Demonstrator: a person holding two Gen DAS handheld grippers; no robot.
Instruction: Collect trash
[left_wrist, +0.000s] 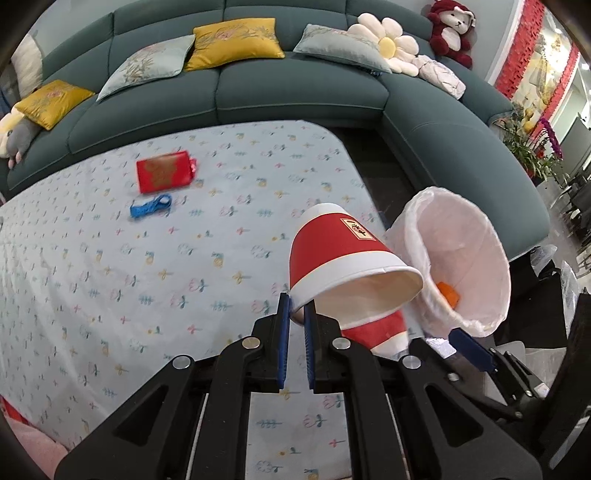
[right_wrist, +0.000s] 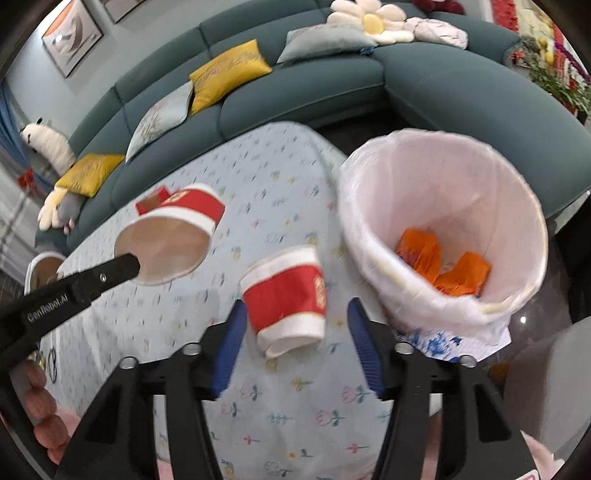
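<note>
My left gripper (left_wrist: 297, 306) is shut on the rim of a red and white paper cup (left_wrist: 343, 258) and holds it tilted above the table, close to the white-lined trash bin (left_wrist: 476, 236). The same cup shows in the right wrist view (right_wrist: 173, 229). A second red paper cup (right_wrist: 288, 299) lies on its side between the open fingers of my right gripper (right_wrist: 295, 325); it also shows under the held cup (left_wrist: 380, 332). The bin (right_wrist: 443, 177) holds orange wrappers (right_wrist: 443, 266). A red packet (left_wrist: 164, 170) and a blue scrap (left_wrist: 149, 206) lie farther on the table.
The table (left_wrist: 110, 277) has a light flowered cloth. A teal corner sofa (left_wrist: 295, 92) with cushions and plush toys curves behind it. A blue-patterned paper (right_wrist: 436, 341) lies under the bin. Another cup (right_wrist: 40, 266) stands at the far left.
</note>
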